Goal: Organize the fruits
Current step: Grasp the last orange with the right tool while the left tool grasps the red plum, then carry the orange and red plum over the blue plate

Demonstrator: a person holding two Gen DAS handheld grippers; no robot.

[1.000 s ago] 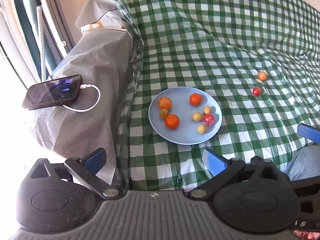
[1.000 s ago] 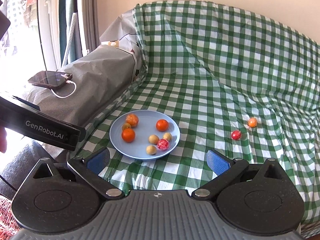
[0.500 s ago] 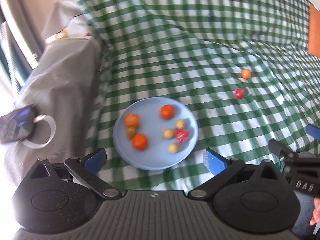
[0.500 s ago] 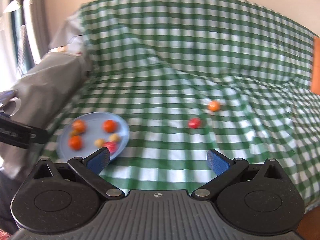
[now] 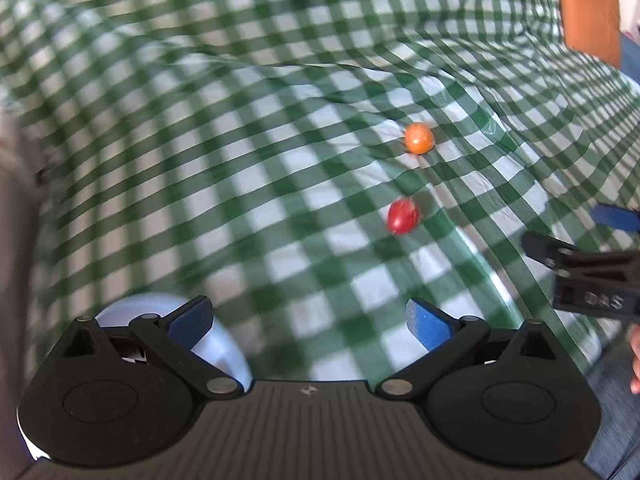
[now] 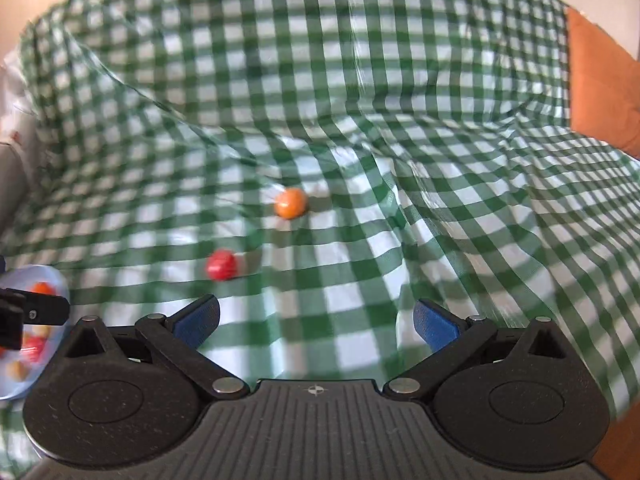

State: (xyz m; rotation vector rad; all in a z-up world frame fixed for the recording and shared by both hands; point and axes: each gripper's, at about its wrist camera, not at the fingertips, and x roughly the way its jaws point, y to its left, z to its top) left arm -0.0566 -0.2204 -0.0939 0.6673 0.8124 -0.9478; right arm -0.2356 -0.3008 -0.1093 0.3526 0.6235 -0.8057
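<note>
A small orange fruit [image 5: 419, 138] and a small red fruit [image 5: 403, 216] lie loose on the green checked cloth [image 5: 240, 140]. They also show in the right wrist view, the orange fruit [image 6: 291, 203] behind the red fruit [image 6: 221, 265]. A light blue plate [image 6: 48, 280] with several small fruits sits at the left edge; in the left wrist view the plate [image 5: 224, 352] is mostly hidden behind my left finger. My left gripper [image 5: 308, 320] is open and empty, short of the red fruit. My right gripper [image 6: 316, 320] is open and empty, to the right of both loose fruits.
An orange-brown panel [image 6: 600, 92] stands at the far right edge of the cloth. The cloth rises in folds at the back. The right gripper's body [image 5: 592, 276] shows at the right of the left wrist view. A grey cover [image 6: 10, 184] lies at the left.
Both grippers have swung right and moved closer to the two loose fruits. The plate has slid to the lower left of both views. The phone is out of view.
</note>
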